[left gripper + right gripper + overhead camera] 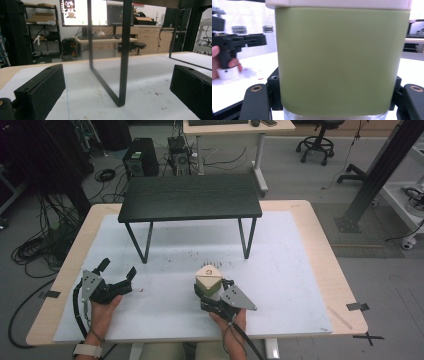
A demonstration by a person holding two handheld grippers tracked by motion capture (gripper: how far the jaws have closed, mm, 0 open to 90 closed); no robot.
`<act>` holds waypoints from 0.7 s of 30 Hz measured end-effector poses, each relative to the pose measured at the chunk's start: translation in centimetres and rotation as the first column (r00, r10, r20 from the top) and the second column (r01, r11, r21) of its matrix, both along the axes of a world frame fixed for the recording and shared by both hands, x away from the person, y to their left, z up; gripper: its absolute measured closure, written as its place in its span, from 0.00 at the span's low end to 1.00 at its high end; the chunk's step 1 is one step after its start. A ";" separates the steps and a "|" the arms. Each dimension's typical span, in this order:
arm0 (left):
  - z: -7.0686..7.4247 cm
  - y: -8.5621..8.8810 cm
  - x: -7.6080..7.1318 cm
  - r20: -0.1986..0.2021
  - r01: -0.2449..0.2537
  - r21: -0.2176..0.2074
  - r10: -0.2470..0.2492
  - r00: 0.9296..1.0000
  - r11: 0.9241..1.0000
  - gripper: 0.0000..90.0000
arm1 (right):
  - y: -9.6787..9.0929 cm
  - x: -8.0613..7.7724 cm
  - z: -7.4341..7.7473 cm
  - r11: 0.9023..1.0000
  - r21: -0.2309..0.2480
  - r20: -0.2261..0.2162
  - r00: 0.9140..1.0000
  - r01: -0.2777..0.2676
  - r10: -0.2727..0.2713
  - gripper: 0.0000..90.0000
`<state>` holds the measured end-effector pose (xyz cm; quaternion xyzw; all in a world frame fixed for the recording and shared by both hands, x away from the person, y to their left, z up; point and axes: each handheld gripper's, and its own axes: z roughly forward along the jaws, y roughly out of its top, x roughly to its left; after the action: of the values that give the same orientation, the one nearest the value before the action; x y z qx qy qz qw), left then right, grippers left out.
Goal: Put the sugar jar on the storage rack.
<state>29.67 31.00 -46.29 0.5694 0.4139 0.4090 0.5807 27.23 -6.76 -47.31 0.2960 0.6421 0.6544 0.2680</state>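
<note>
An olive-green container [208, 281] with a cream lid stands upright on the white mat [290, 270], in front of the small black table [190, 197]. My right gripper [210, 293] is shut on it from the near side, one jaw on each flank. In the right gripper view its green wall [339, 60] rises close between the jaws of that gripper [334, 105]. My left gripper [119, 267] rests at the mat's front left, open and with nothing between its pads. In the left gripper view its jaws [116, 91] stand wide apart, facing a black table leg [124, 50].
The black table's thin legs [141, 242] stand on the mat beyond both grippers. The wooden tabletop edge [325, 245] borders the mat. On the floor behind are cables, a computer tower [141, 157], a desk and a chair. A black frame post [380, 170] rises at the right.
</note>
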 end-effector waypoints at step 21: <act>0.0 0.0 0.0 0.000 0.000 0.000 0.000 1.000 1.000 0.00 | -1.7 0.5 7.4 0.991 -0.036 0.010 0.992 -0.128 0.128 0.33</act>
<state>29.66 31.01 -46.29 0.5695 0.4140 0.4091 0.5804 27.71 -8.43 -39.96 0.2452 0.6697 0.6605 0.2347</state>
